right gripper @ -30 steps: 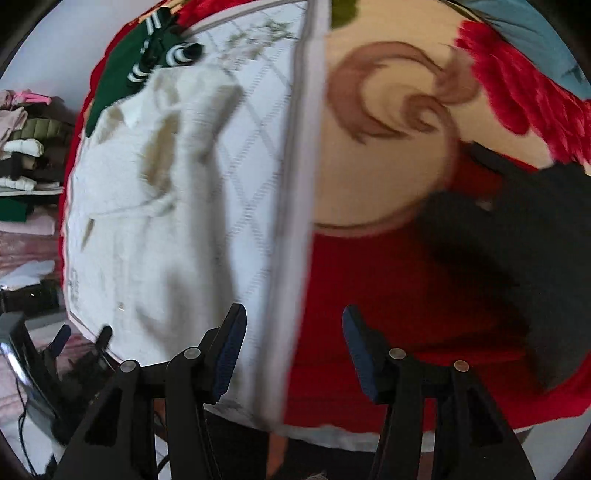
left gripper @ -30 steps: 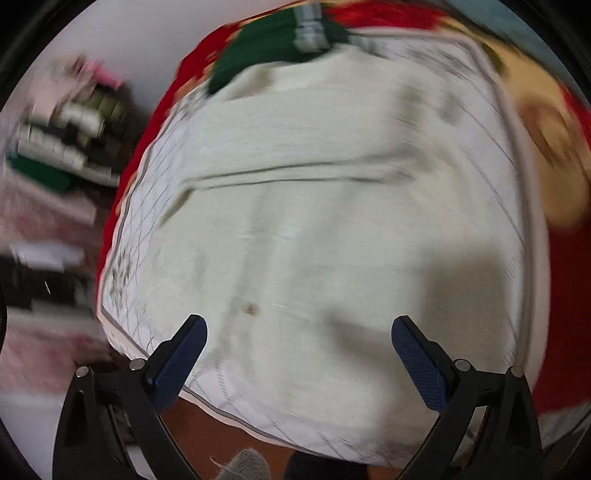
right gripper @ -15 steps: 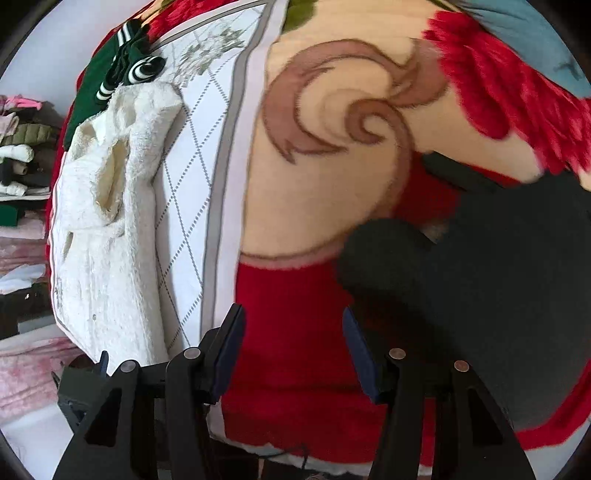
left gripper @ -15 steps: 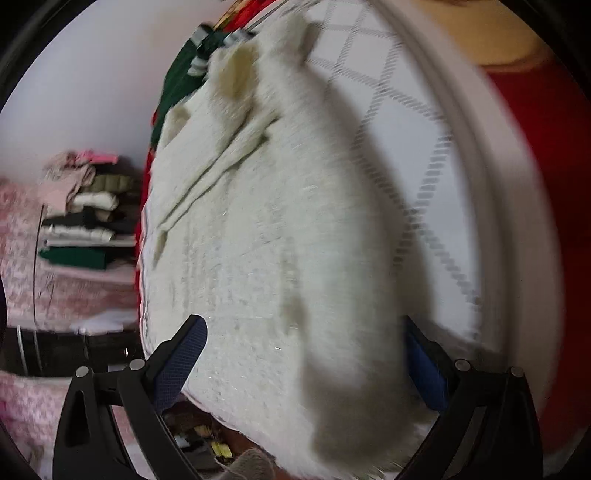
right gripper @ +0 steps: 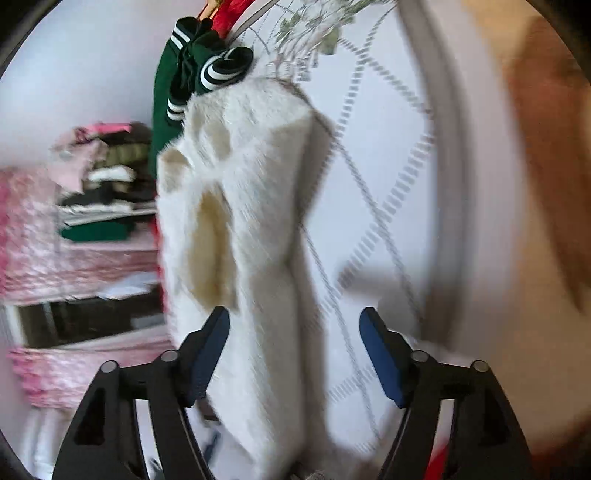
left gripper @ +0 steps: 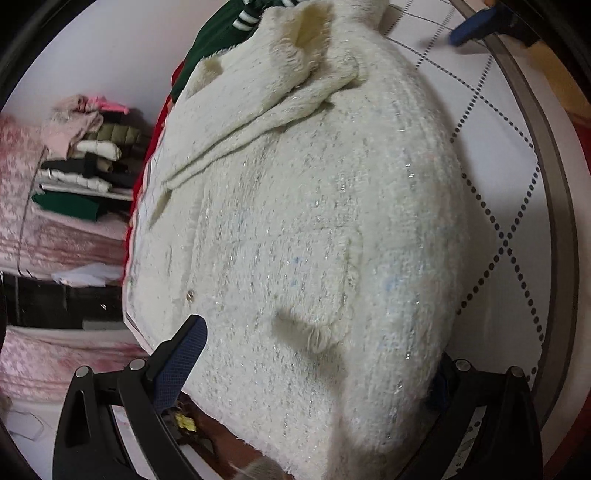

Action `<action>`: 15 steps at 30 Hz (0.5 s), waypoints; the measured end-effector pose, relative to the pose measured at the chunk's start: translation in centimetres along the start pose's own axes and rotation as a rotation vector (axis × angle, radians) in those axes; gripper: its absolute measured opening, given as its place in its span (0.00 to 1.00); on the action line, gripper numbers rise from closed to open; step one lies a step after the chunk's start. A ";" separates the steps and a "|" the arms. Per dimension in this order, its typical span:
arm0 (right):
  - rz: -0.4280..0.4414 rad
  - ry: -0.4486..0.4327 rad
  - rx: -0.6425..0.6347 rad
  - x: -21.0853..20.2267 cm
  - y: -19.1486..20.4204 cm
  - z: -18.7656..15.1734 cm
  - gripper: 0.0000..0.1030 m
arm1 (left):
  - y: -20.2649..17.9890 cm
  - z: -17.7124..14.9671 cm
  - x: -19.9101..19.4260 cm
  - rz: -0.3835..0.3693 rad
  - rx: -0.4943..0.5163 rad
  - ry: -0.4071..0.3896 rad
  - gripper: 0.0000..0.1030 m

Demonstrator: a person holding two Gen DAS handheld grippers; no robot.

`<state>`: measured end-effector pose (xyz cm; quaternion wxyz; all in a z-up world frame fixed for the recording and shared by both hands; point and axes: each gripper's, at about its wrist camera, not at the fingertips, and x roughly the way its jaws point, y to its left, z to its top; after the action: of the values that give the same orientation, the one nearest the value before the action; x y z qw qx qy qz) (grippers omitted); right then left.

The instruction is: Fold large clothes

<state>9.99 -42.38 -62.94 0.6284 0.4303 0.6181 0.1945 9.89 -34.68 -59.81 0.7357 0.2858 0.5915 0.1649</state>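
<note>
A cream fuzzy knit garment (left gripper: pixel 303 229) lies folded on a white quilt (left gripper: pixel 491 192) with a dotted diamond pattern. My left gripper (left gripper: pixel 310 365) is open, its jaws wide on either side of the garment's near end; the right fingertip is mostly hidden behind the fabric. In the right wrist view the same garment (right gripper: pixel 251 229) runs as a long strip away from me. My right gripper (right gripper: pixel 295 350) is open, with the garment's near part between its jaws. The right gripper's blue fingertip (left gripper: pixel 469 31) also shows at the far top of the left wrist view.
A dark green garment with white stripes (right gripper: pixel 199 74) lies just beyond the cream one. A stack of folded clothes (left gripper: pixel 85 162) sits on a pink surface to the left. A red and tan blanket (right gripper: pixel 546 147) lies under the quilt on the right.
The right gripper has swung left from the red blanket and dark cloth over to the cream garment's far part. The left gripper has moved closer in on the garment's near end.
</note>
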 end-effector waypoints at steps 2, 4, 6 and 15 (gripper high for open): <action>0.065 0.019 0.017 1.8 0.2 1.2 0.75 | 0.7 -0.1 0.0 -0.026 -0.027 0.006 0.99; 0.111 0.038 0.030 3.3 0.6 2.0 0.76 | 1.8 -0.3 0.0 -0.066 -0.067 0.010 0.93; 0.155 0.073 0.043 5.3 1.4 2.7 0.76 | 3.5 -0.5 -0.1 -0.167 -0.131 0.013 0.43; -0.015 0.115 0.051 10.8 7.2 3.8 0.40 | 8.3 -0.6 -2.3 -0.264 -0.222 -0.075 0.10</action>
<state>17.39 -31.21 -64.42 0.5822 0.4297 0.6612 0.1981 9.57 -29.45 -52.98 0.7995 0.1290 0.5741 0.1204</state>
